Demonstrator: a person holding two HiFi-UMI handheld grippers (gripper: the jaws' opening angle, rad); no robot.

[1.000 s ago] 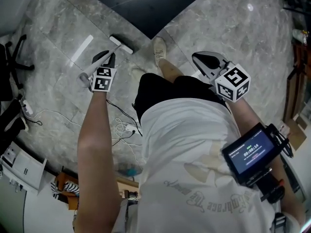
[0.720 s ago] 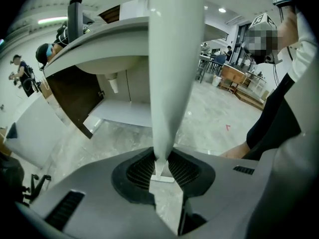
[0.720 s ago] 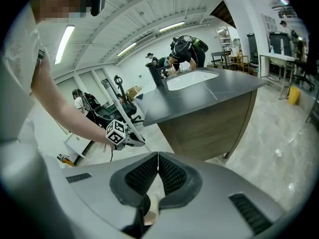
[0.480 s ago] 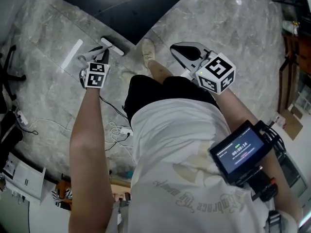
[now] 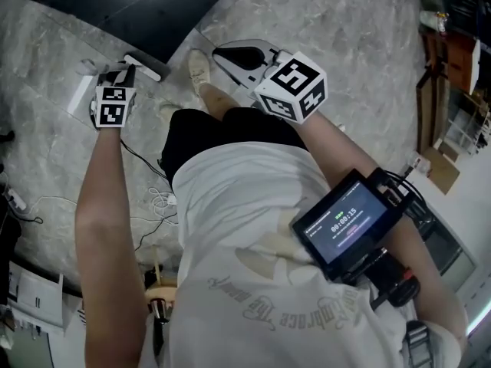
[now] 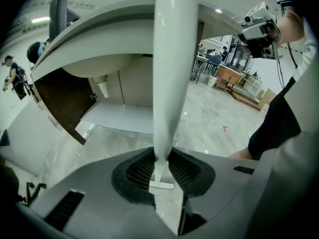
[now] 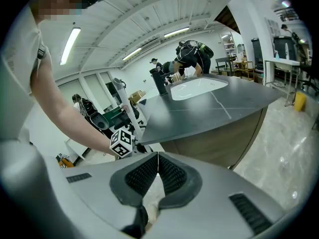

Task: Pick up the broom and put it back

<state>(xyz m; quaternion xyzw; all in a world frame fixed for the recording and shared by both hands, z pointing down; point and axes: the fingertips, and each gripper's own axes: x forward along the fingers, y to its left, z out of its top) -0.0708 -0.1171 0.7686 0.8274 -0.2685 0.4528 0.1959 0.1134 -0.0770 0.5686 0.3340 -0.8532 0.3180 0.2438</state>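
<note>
Fig.: my L gripper (image 6: 162, 159) clamps the broom handle (image 6: 169, 59). Shaft runs lengthwise thru the jaws, broom head (image 5: 143, 66) on floor (image 5: 360, 75) just beyond tips. R gripper (image 7: 157, 156) closed, empty, farther off.

broom (image 6: 171, 73): white, slim handle | held in left tool (image 6: 163, 156) | T-shaped head toward floor

Broom handle (image 6: 168, 59), top end beyond view

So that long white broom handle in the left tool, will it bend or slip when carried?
Probably stiff: the long white broom handle runs straight. Likely light, since the left tool alone holds it. Smooth and glossy, so it may slide or pivot.
</note>
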